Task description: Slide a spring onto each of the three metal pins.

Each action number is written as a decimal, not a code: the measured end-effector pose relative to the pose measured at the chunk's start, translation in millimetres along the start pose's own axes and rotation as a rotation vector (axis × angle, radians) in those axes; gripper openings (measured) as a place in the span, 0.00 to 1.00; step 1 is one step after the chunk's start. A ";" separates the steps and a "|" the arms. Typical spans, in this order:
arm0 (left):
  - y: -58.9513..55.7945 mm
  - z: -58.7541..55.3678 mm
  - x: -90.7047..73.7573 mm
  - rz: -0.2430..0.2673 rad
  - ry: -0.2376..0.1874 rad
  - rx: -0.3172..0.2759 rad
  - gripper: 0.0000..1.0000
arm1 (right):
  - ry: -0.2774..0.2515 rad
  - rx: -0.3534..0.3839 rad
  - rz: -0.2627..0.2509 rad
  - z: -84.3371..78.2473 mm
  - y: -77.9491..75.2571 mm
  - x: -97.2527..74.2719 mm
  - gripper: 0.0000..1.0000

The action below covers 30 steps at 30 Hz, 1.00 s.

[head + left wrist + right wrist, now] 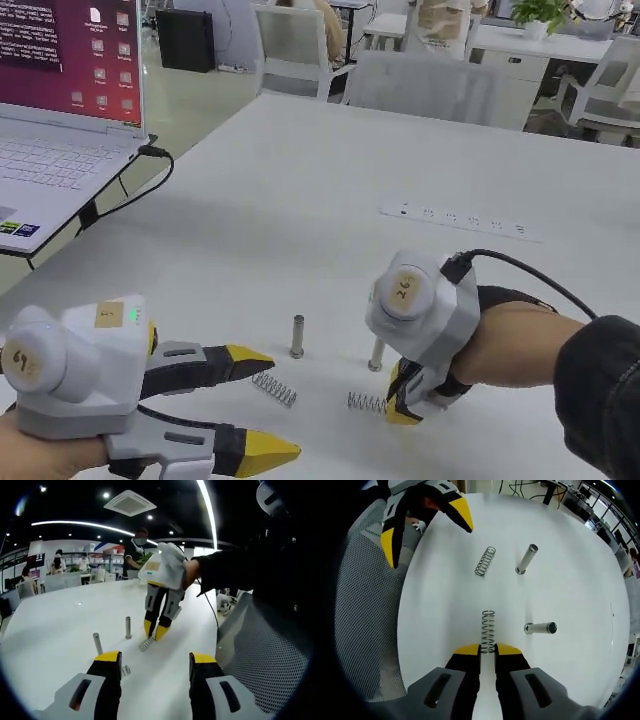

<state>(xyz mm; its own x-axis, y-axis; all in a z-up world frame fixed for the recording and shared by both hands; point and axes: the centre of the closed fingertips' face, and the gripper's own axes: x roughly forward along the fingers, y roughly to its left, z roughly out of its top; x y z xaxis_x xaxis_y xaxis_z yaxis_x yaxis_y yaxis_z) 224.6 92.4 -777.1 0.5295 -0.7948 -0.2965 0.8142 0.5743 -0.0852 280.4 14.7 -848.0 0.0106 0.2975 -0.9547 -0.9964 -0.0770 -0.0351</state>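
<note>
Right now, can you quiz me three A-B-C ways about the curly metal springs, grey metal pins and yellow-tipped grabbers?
1. How many upright grey metal pins stand on the white table? A one B two C five
2. Where is the loose coiled metal spring? A by the left gripper's tips B over a pin C at the table's edge
3. The right gripper is: A open B holding a pin C shut on the other spring
B: two pins show. A: it lies by those tips. C: jaws pinch its end.

A spring (274, 389) lies before each upright pin (297, 336)
</note>
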 end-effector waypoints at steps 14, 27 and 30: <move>-1.1 6.3 2.4 -0.022 0.002 0.007 0.44 | -0.058 -0.075 0.038 23.1 22.6 -31.0 0.08; -4.2 17.1 6.5 -0.061 0.003 0.041 0.37 | -0.108 -0.173 0.051 52.5 36.6 -51.5 0.08; -6.5 18.2 7.8 -0.071 0.006 0.048 0.35 | -0.122 -0.194 0.050 57.8 39.3 -54.2 0.08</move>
<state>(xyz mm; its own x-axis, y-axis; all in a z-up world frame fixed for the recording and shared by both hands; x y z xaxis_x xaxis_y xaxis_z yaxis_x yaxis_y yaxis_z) 227.7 78.9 -761.6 0.4690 -0.8319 -0.2966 0.8602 0.5064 -0.0601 235.9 50.6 -780.6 -0.0602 0.4008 -0.9142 -0.9606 -0.2721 -0.0561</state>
